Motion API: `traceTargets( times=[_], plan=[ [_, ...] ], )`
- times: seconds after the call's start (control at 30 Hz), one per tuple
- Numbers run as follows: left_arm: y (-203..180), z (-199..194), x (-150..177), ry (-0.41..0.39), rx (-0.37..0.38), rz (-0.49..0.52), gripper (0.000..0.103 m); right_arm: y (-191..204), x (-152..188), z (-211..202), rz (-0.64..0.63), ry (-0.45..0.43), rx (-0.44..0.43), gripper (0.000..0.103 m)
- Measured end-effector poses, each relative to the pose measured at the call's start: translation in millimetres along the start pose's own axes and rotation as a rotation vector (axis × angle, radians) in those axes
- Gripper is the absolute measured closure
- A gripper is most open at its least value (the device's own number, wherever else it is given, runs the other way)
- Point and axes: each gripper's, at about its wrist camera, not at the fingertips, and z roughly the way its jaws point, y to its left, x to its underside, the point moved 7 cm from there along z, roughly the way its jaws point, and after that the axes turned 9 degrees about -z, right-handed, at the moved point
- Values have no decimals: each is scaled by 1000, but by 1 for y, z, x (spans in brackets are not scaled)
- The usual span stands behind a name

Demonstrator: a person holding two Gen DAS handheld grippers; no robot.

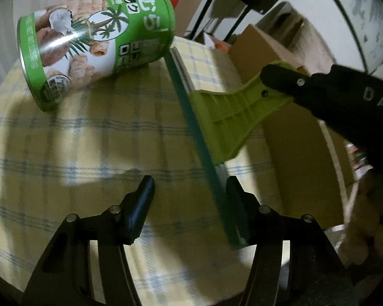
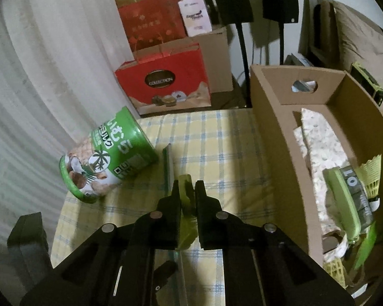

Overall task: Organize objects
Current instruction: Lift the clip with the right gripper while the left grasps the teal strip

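Observation:
A lime-green squeegee [image 1: 224,122] with a dark green blade [image 1: 191,117] hangs tilted over the checked yellow cloth [image 1: 89,140]. My right gripper [image 1: 273,81] comes in from the right and is shut on the squeegee's handle. In the right wrist view the handle [image 2: 185,181] is pinched between the right gripper [image 2: 187,186] jaws, and the blade [image 2: 169,163] points away. My left gripper [image 1: 190,182] is open; the blade's near end runs along its right finger [image 1: 233,191], and the left finger stands apart. A green coconut-roll can [image 1: 97,43] [image 2: 107,158] lies on its side at the far left.
An open cardboard box [image 2: 273,132] stands on the right, holding white foam, a green case [image 2: 344,196] and other items. Red gift bags [image 2: 166,81] and more boxes sit behind the table. A white curtain [image 2: 38,76] hangs on the left.

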Motion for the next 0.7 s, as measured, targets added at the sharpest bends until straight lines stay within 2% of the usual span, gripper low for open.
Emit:
traceTargets(
  times=[0.13,0.23,0.43,0.7],
  plan=[
    [-12,-8,0,-4,53,-3,49,-1,-3,-14,16,-22,-9,94],
    [-20,-9,1,-7,59,11,50,-1,-5,-25,21,-38,-21,94],
    [-31,-7,-2,0,89,8,80,1,-11,-48,15,-70,-33,94],
    [-57,-23,-6,-14,122,36,81,-15,-21,-78,13,-109,-24,94]
  ],
)
